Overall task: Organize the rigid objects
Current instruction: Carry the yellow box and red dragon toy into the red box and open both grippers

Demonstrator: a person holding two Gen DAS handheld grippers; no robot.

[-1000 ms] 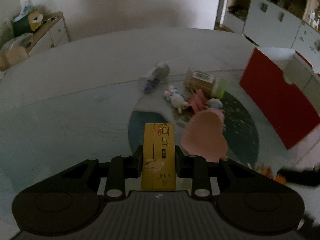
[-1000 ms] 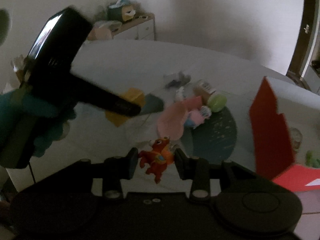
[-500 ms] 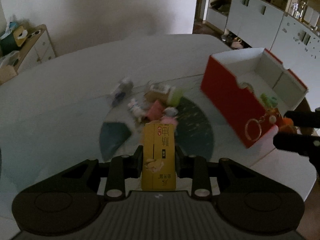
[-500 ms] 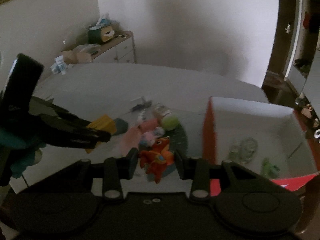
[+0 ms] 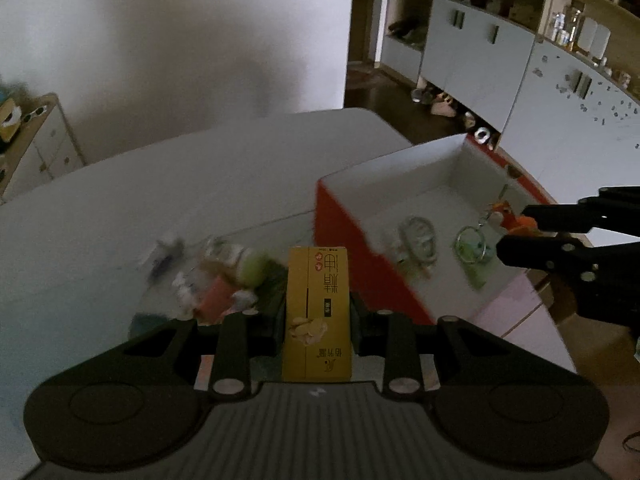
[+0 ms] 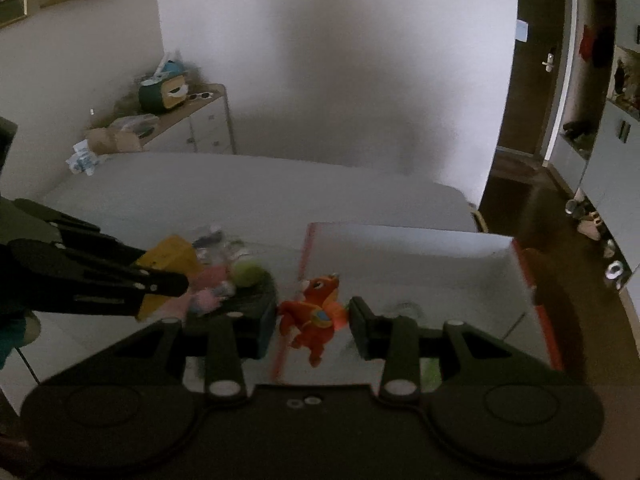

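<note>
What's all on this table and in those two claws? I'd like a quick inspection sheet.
Surface: pale table, dark mat under the toys.
Job's things: yellow carton; orange toy; red box holding small trinkets.
Clutter: blurred toy pile left of the box.
Grippers: left gripper shut on the carton; right gripper shut on the toy, over the box.
Cables: nothing seen.
Surroundings: drawers, cabinets, doorway.

My feeds are dim and grainy, with soft grey shadow on the wall (image 6: 360, 80). The small toys on the table (image 5: 200, 200) smear with motion blur, and straight lines bow towards the fisheye edges.
</note>
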